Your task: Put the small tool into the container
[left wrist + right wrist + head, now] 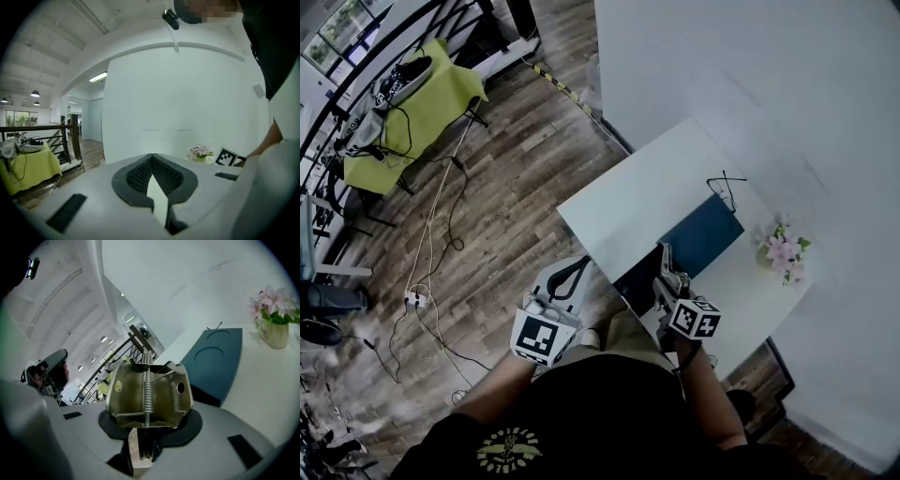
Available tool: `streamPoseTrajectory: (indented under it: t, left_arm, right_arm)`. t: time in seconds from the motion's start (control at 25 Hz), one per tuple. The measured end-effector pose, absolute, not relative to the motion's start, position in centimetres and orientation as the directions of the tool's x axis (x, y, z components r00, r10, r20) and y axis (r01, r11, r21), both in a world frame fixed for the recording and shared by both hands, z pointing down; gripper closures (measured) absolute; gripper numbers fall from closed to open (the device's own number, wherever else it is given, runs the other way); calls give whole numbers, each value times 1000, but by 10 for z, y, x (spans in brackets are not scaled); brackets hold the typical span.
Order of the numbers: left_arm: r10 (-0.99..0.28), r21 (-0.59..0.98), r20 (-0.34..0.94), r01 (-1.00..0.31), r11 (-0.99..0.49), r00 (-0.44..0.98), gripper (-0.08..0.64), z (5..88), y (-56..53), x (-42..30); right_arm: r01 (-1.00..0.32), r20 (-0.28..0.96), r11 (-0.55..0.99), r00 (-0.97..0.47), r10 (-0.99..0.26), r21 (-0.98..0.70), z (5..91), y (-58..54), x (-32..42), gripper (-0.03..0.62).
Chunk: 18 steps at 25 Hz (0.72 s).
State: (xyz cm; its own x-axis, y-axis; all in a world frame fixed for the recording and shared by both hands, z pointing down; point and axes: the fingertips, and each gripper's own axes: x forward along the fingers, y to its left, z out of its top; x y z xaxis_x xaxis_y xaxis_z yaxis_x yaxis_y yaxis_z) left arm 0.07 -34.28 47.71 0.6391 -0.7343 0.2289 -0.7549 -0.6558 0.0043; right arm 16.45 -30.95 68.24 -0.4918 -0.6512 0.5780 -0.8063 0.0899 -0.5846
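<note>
My right gripper (664, 274) is shut on a small brass-coloured metal tool with a coil spring (149, 392), gripped at its lower end and standing up between the jaws (146, 437). It hovers at the near edge of a dark teal container (698, 239) lying on the white table (628, 202). In the right gripper view the container (215, 357) lies just beyond the tool, to the right. My left gripper (577, 267) hangs off the table's near left corner, its fingertips touching with nothing between them (151, 157).
A small pot of pink flowers (780, 251) stands at the table's right end, beyond the container. A thin black wire object (724, 187) lies at the far edge by the white wall. Left of the table are a wooden floor with cables and a yellow-covered stand (412, 117).
</note>
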Motion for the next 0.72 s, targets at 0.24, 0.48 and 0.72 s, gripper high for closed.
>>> streamPoseTrajectory:
  t: [0.24,0.48,0.72]
  left_arm:
    - [-746,4,239,-769,-639,622,554,480,-341,-5]
    - [-745,1,255,-771,-637,616,554,485,-335,-9]
    - [-742,3,275,-772,-636,612,554,490,-324,-15]
  right_arm:
    - [-803,618,67,-506,-602,-592,714,-308,161,463]
    - [-799,661,13,-506,-554,-601,742,-298,160,463]
    - [-785,685,-68,-490,-539,-615,751,-295,160,459]
